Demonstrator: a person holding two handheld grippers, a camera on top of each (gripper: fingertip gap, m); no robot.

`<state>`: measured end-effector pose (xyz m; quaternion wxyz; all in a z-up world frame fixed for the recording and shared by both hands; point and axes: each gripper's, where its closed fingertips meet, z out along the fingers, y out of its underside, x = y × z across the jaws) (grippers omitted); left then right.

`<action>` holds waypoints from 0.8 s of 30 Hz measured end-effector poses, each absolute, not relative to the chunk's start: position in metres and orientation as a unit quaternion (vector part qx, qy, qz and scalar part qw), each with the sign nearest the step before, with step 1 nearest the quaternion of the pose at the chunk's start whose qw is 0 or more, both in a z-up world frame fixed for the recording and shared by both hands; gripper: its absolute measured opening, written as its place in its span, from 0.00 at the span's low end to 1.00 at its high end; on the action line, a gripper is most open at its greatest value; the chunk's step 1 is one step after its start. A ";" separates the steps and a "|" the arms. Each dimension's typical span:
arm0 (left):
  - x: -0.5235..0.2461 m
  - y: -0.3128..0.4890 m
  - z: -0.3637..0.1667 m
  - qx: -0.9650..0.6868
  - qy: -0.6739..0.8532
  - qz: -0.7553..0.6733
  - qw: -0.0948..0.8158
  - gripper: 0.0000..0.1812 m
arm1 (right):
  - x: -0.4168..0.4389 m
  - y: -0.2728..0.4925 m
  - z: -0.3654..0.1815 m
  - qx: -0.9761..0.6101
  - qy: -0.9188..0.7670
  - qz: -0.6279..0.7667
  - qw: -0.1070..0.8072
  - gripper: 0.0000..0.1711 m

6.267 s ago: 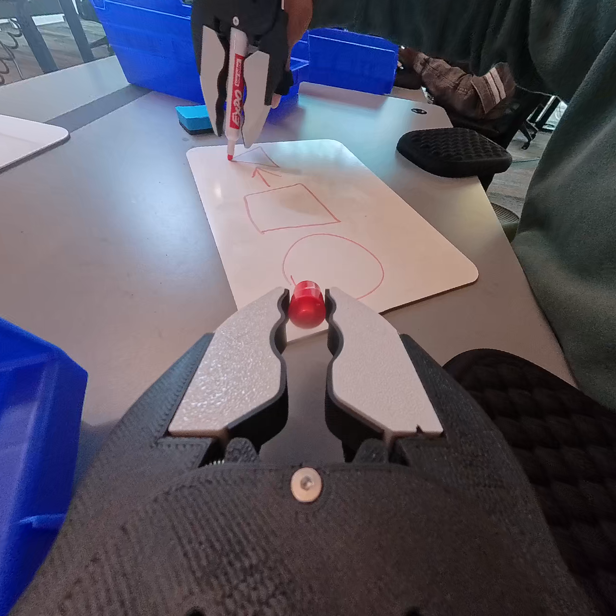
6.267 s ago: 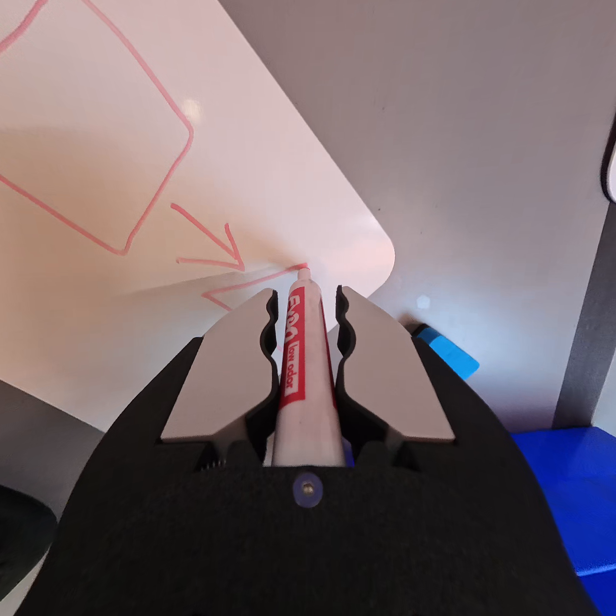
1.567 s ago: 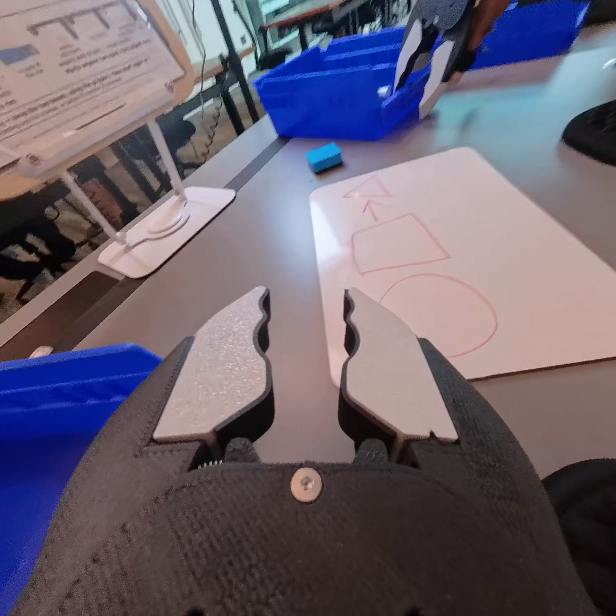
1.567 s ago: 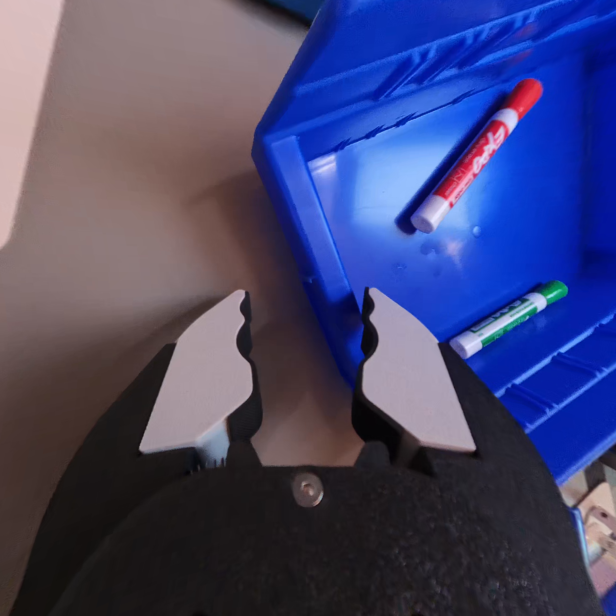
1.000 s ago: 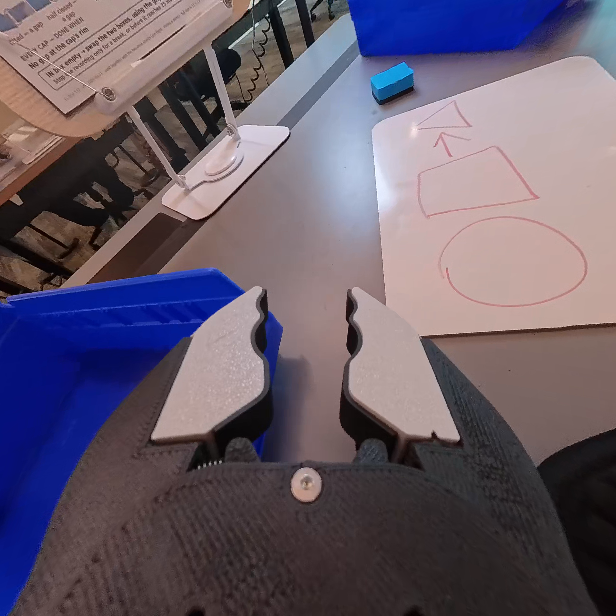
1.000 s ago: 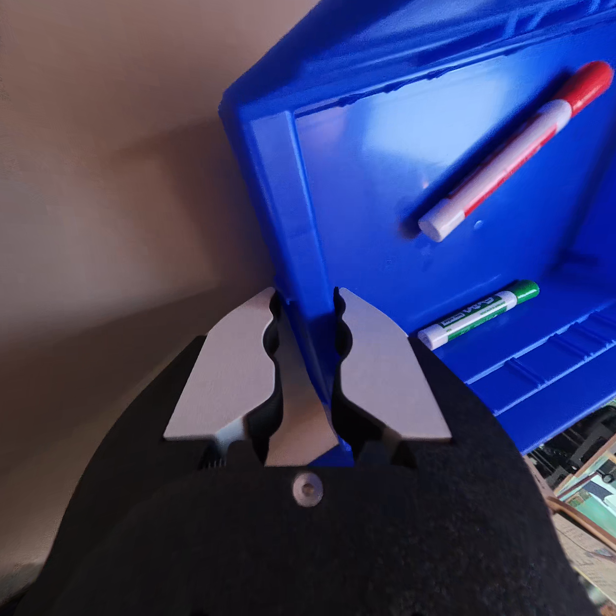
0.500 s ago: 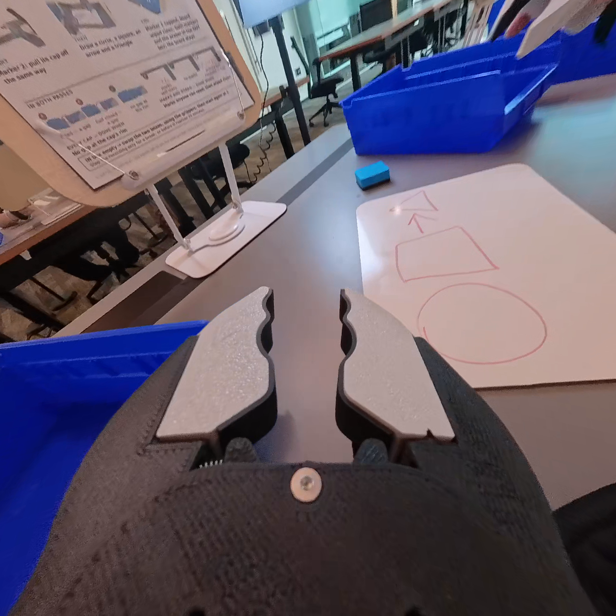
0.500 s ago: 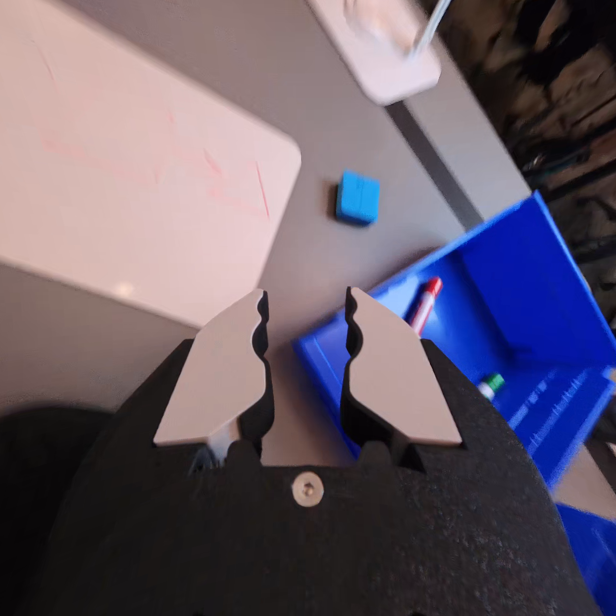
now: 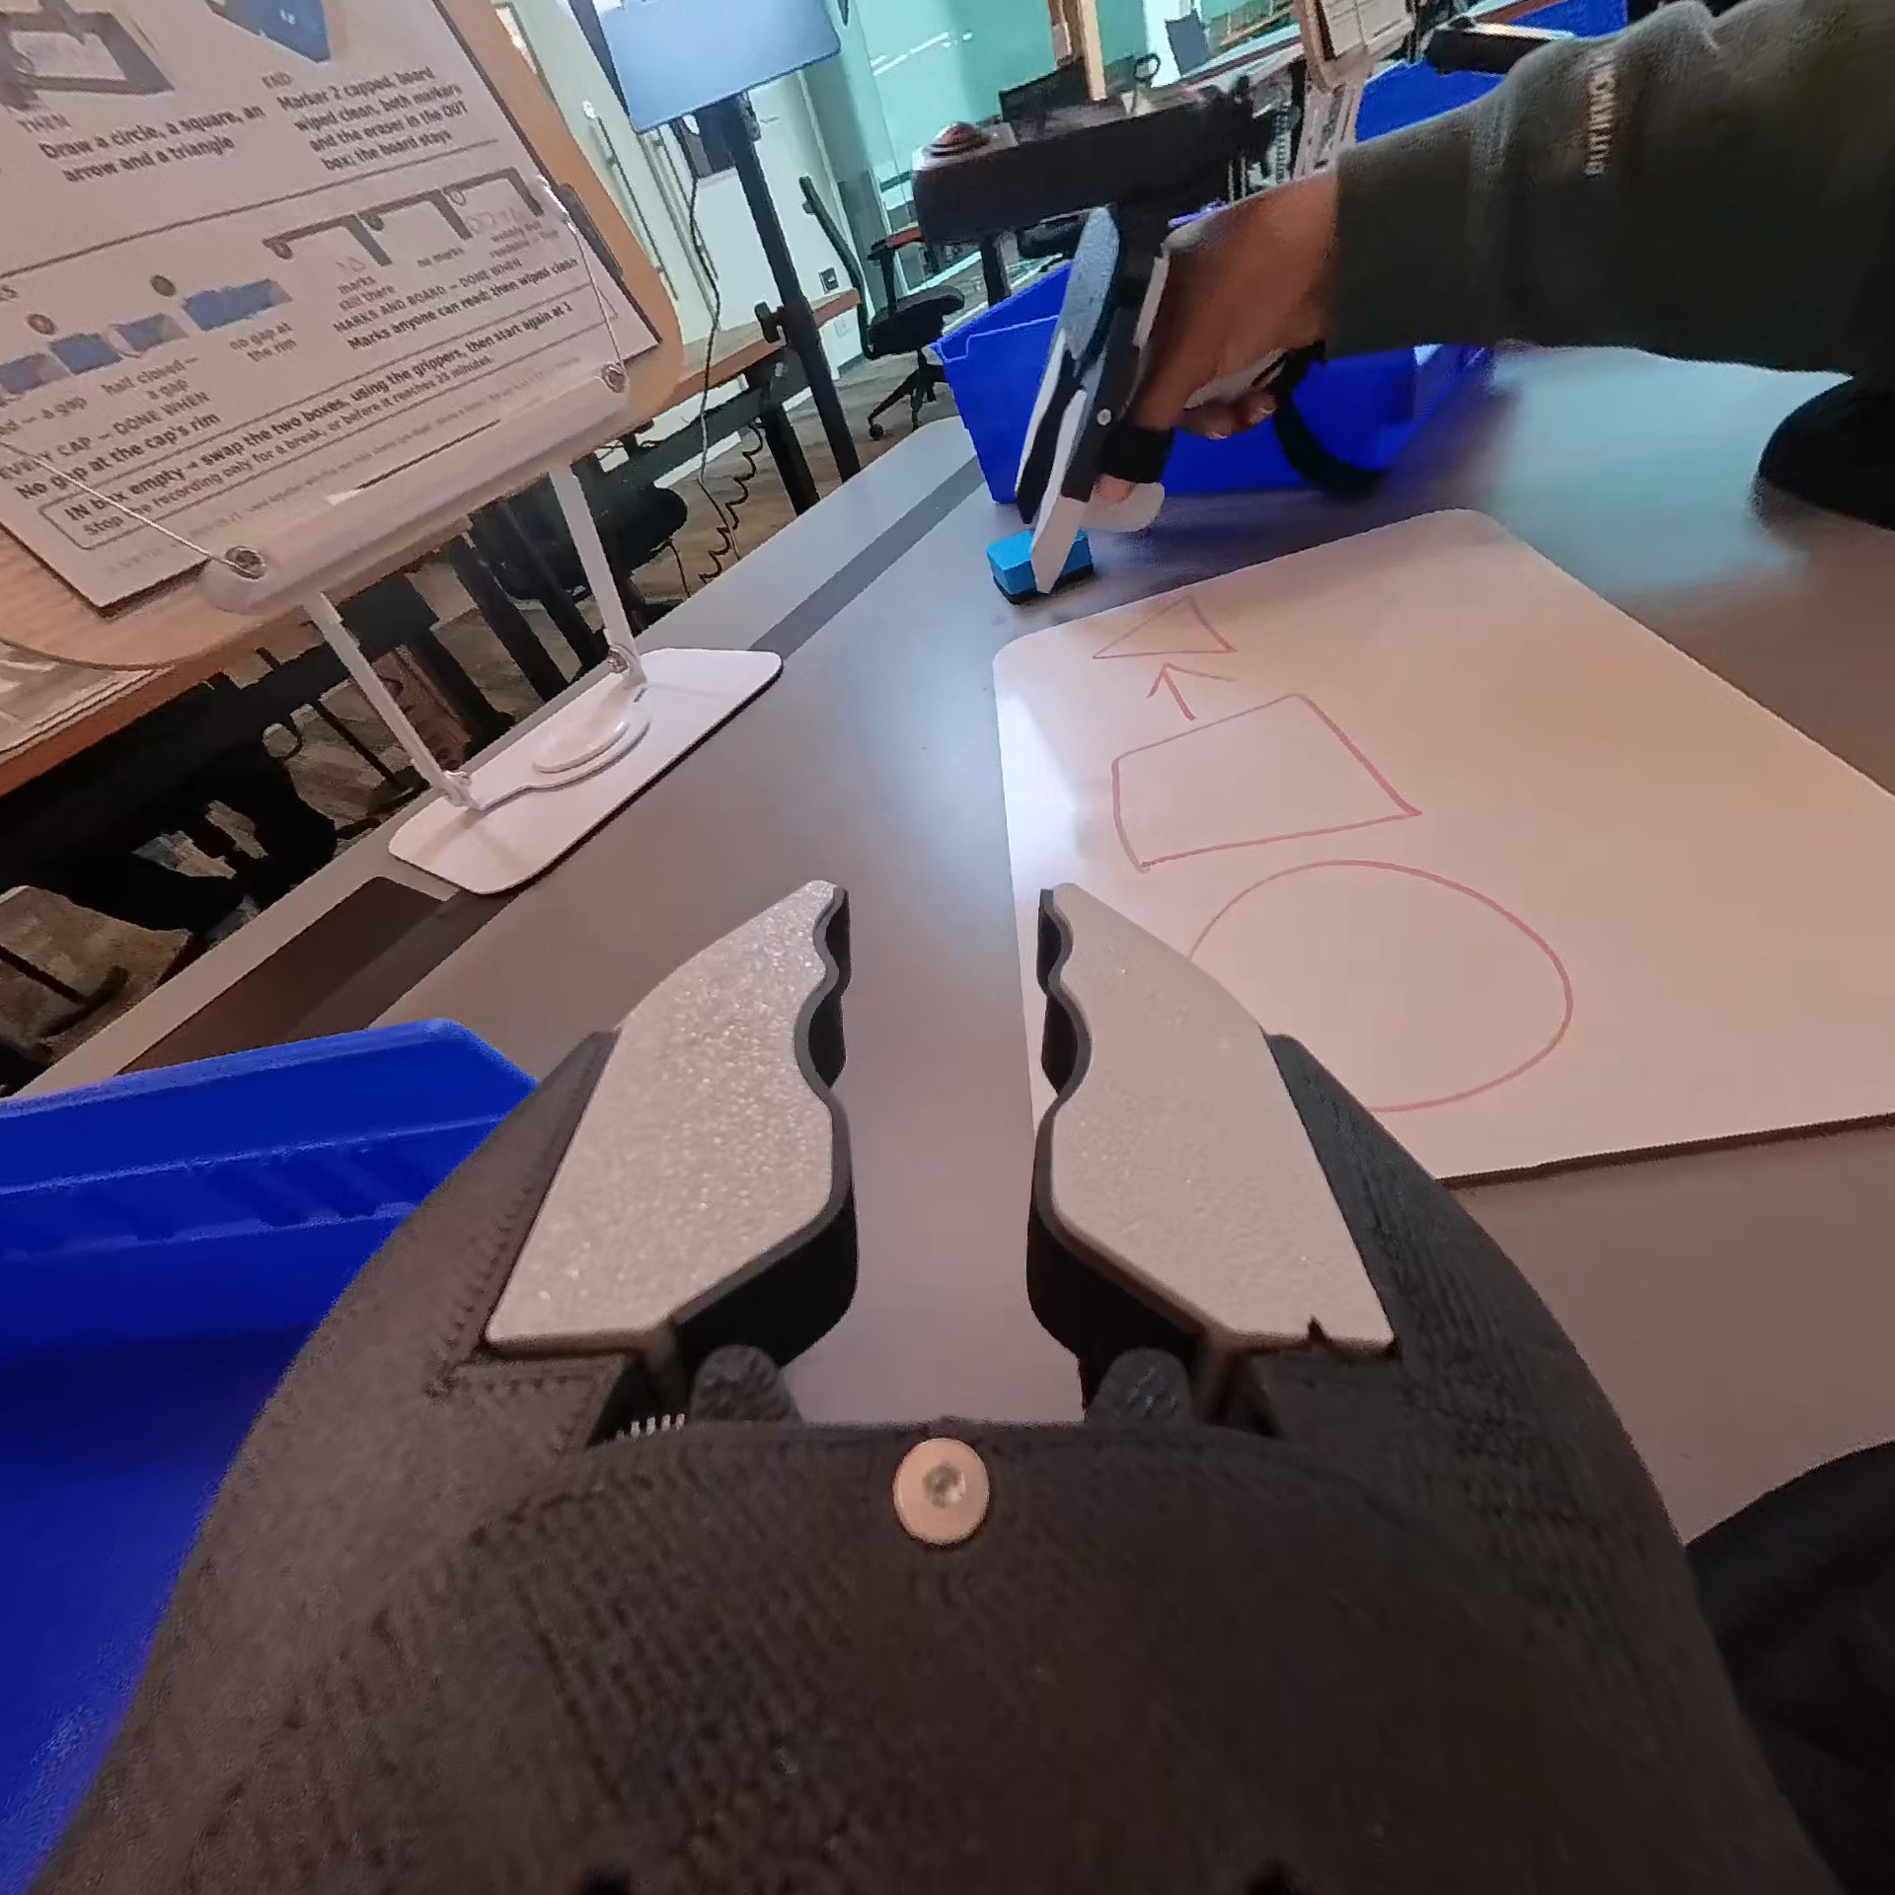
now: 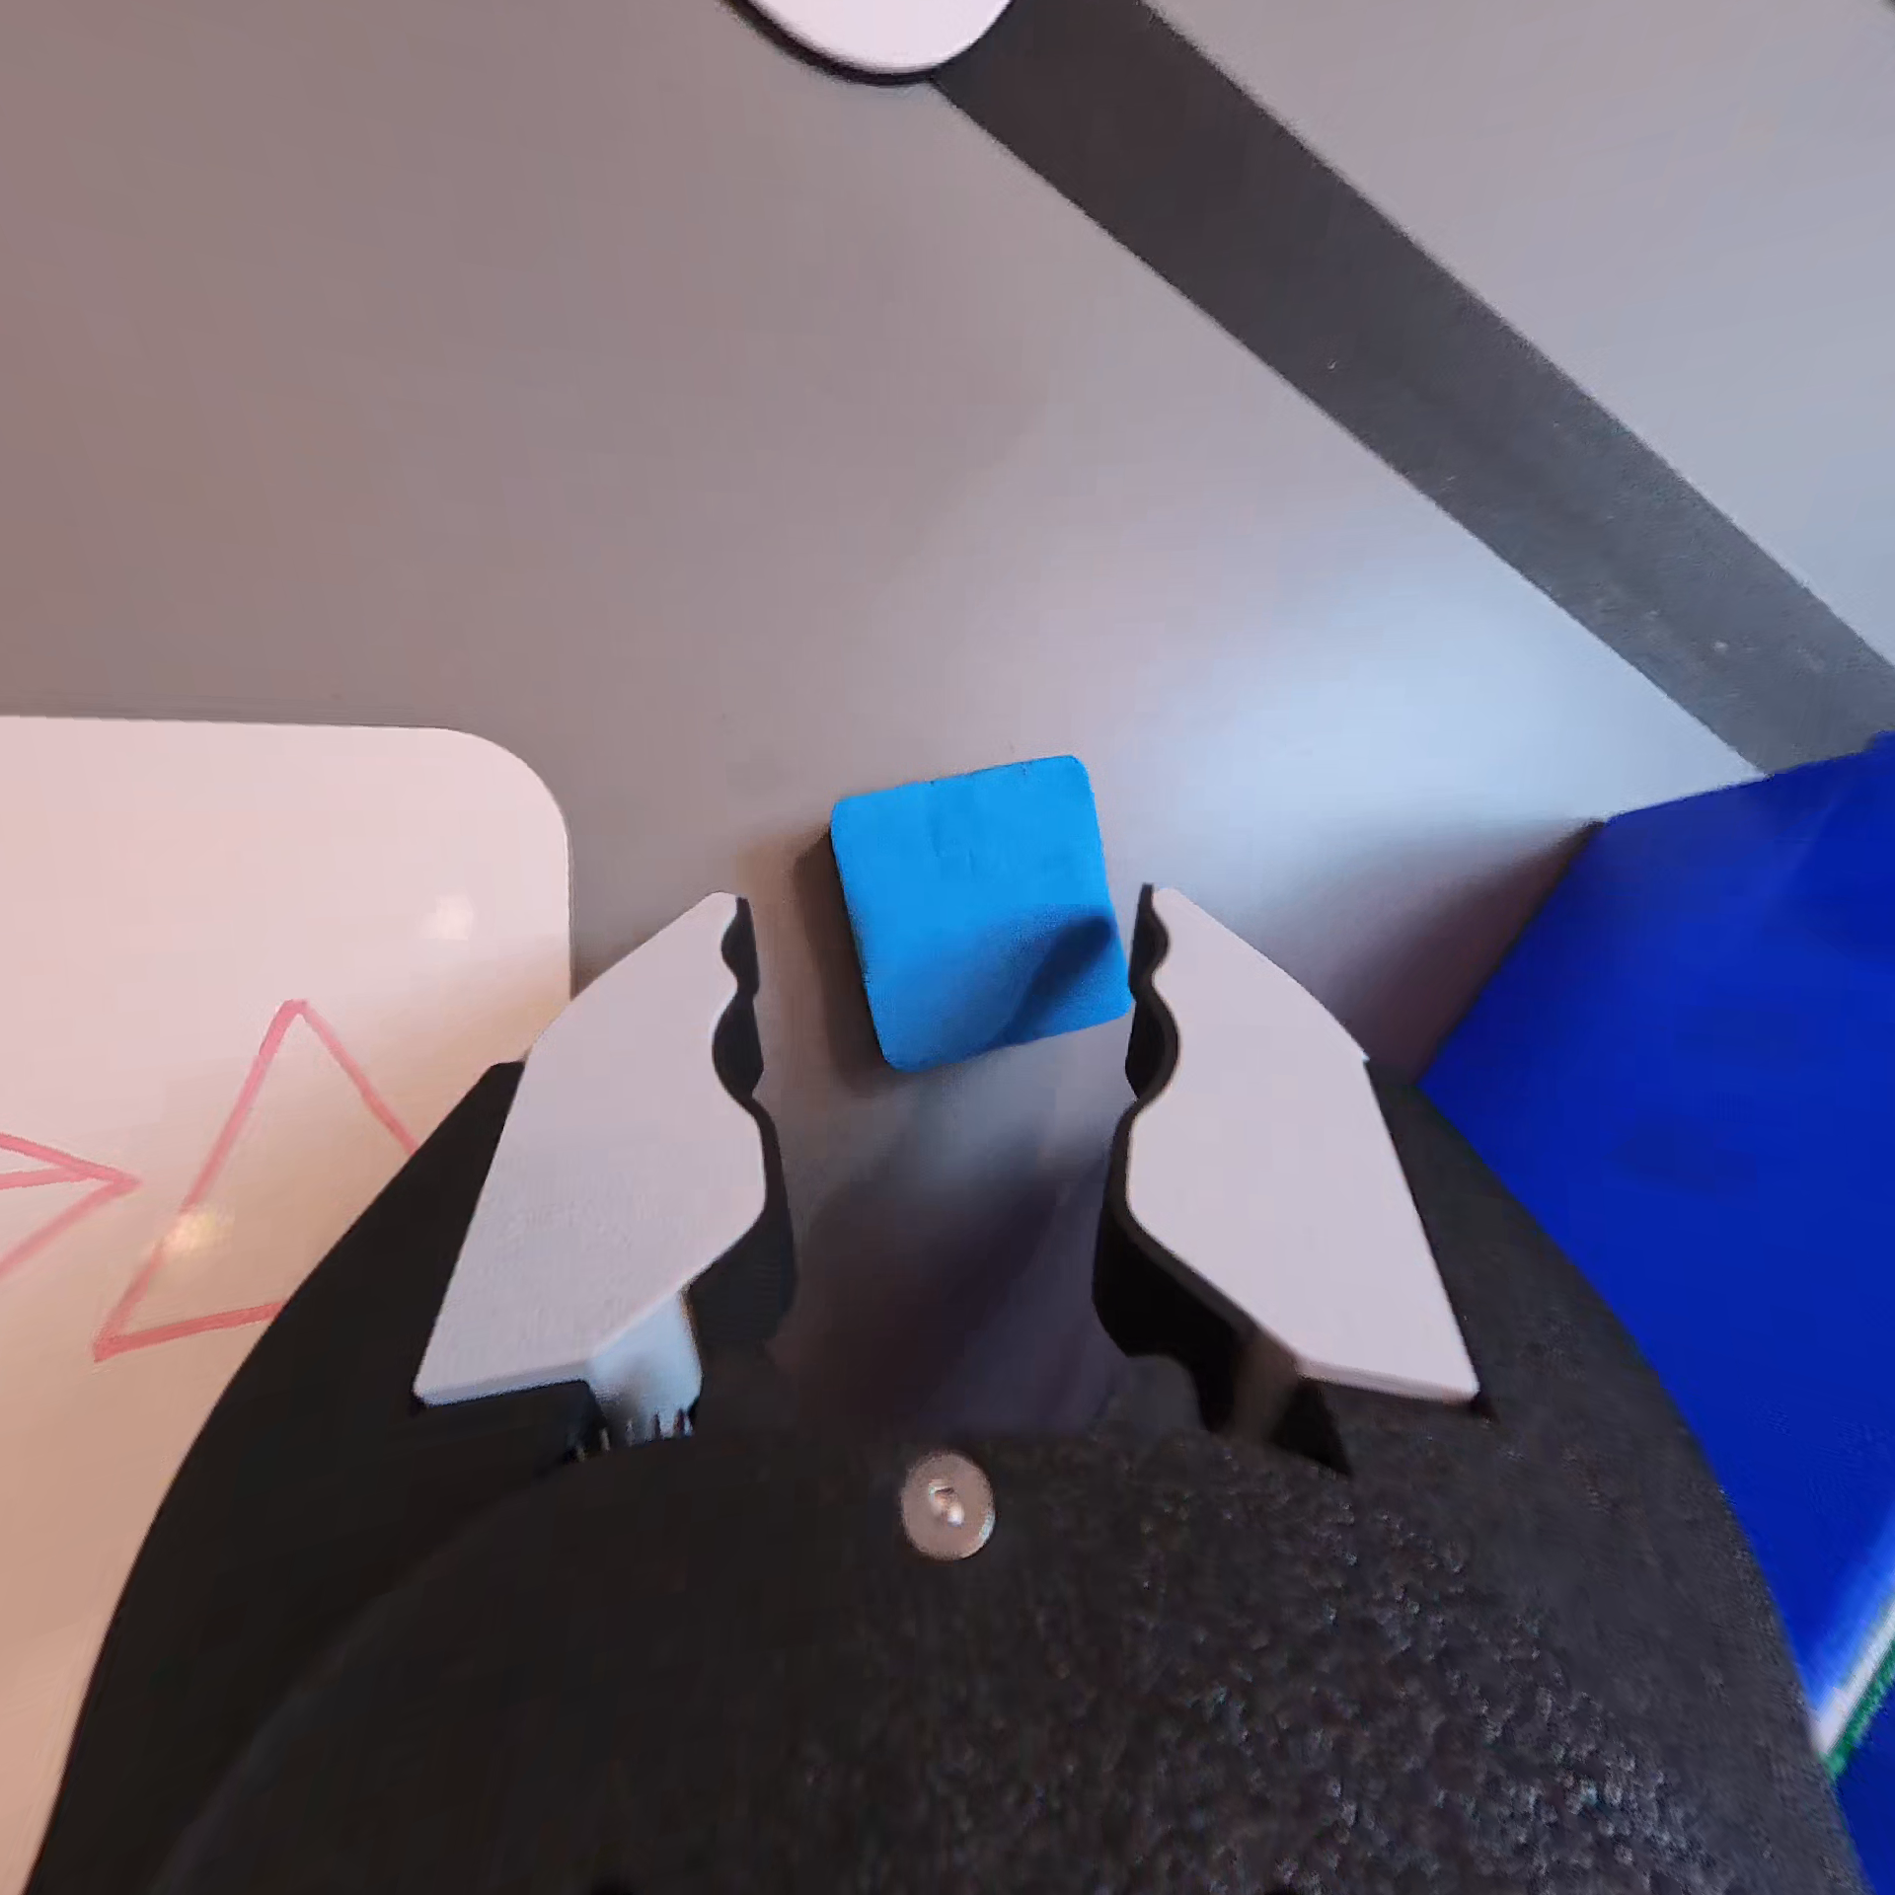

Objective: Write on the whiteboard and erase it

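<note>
Whiteboard [image 9: 1538,718] flat on the table [image 9: 872,718], red shapes not wiped yet. My right gripper [image 10: 941,902], jaws spread & empty, straddles the blue eraser [image 10: 979,908] just off the board's corner. Left gripper [image 9: 941,902] open, idle. Risk: off-centre squeeze, eraser skids away.

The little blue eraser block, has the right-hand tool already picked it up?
No. The blue eraser lies flat on the grey table, with the right tool open around it, not touching.
</note>
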<state>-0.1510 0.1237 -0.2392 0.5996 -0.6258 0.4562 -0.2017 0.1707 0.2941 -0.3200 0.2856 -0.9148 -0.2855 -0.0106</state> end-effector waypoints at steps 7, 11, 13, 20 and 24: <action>-0.144 0.118 -0.246 -0.624 0.472 -0.205 0.588 0.19 | 0.145 0.286 -0.310 -0.896 -0.339 0.034 0.285 0.28; -0.135 0.108 -0.255 -0.620 0.497 -0.217 0.566 0.17 | 0.105 0.233 -0.297 -0.854 -0.432 0.063 0.282 0.28; -0.125 0.097 -0.262 -0.613 0.525 -0.225 0.547 0.16 | 0.102 0.205 -0.310 -0.845 -0.471 0.049 0.249 0.28; -0.060 0.010 -0.289 -0.530 0.693 -0.247 0.421 0.00 | 0.102 0.180 -0.320 -0.839 -0.481 0.053 0.250 0.33; -0.034 -0.018 -0.310 -0.515 0.745 -0.232 0.353 0.00 | 0.103 0.176 -0.317 -0.837 -0.489 0.055 0.239 0.34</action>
